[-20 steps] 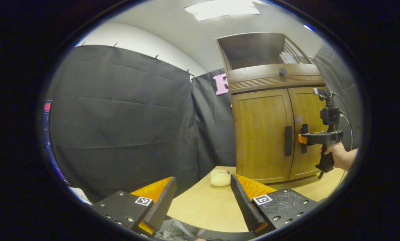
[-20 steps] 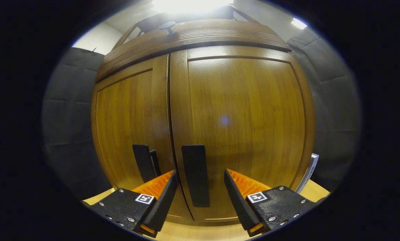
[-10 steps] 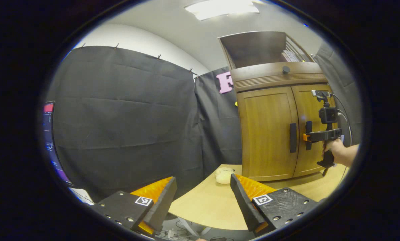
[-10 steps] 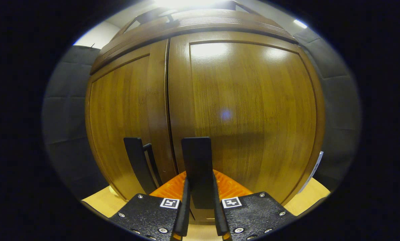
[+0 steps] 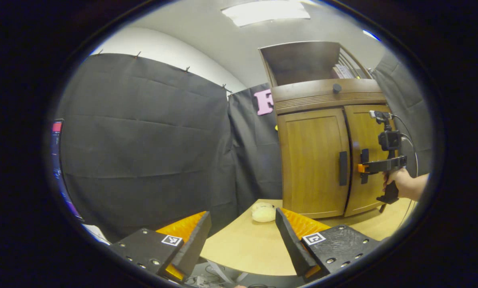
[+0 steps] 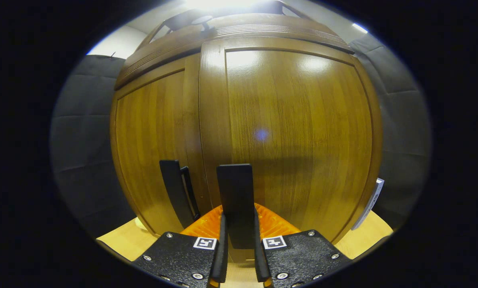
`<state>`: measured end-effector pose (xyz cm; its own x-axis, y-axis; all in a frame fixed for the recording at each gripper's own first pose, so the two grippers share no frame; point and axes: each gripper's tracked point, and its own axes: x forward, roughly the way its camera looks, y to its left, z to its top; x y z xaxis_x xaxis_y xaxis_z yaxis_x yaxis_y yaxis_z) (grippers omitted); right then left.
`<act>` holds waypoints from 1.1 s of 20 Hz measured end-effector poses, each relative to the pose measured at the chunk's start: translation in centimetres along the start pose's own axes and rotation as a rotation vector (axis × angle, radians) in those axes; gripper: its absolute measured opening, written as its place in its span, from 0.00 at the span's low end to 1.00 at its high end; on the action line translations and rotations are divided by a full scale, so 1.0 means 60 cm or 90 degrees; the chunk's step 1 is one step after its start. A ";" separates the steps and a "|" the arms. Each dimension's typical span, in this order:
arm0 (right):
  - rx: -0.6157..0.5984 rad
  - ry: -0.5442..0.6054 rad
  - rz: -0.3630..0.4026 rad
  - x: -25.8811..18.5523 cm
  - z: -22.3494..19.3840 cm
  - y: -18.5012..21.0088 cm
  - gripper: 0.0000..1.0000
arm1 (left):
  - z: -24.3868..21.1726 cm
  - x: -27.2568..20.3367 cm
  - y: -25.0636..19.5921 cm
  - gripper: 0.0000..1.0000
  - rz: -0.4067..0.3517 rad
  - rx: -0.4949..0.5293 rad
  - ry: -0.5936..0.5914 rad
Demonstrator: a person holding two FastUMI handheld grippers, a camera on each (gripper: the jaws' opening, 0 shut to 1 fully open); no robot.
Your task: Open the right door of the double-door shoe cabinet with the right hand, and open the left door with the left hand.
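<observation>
No readable words, brands or numbers; small square black-and-white coded marker tags (image 6: 205, 243) sit on the gripper bodies.

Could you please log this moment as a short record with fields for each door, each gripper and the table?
right door: just ajar, standing proud of the left one
right door handle: clamped between the right gripper's fingers
right gripper: shut on that handle
left door: closed, its handle untouched
left gripper: open, holding nothing, back from the cabinet
table: a pale soft object by the cabinet's base
</observation>
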<state>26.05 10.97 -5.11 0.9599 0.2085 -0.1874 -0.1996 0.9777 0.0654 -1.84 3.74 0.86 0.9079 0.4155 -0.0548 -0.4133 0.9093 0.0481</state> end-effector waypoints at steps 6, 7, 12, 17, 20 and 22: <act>-0.004 0.000 0.015 -0.043 -0.004 -0.005 0.28 | 0.006 -0.007 -0.012 0.92 -0.051 -0.006 -0.015; -0.004 0.000 0.017 -0.050 -0.004 -0.006 0.27 | 0.006 -0.007 -0.013 0.92 -0.057 -0.004 -0.018; 0.000 0.001 0.027 -0.080 -0.004 -0.013 0.28 | 0.009 -0.006 -0.016 0.92 -0.081 -0.008 -0.026; -0.001 0.003 0.031 -0.108 -0.011 -0.024 0.29 | 0.015 -0.004 -0.019 0.92 -0.102 -0.013 -0.030; 0.006 0.012 0.033 -0.118 -0.016 -0.030 0.28 | 0.018 -0.002 -0.022 0.93 -0.116 -0.013 -0.034; 0.007 0.012 0.034 -0.132 -0.019 -0.033 0.27 | 0.020 -0.001 -0.022 0.92 -0.126 -0.015 -0.035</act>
<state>18.64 7.39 -4.88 0.9438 0.2616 -0.2022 -0.2487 0.9647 0.0872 -1.26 2.46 1.99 0.9738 0.2275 -0.0064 -0.2273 0.9736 0.0192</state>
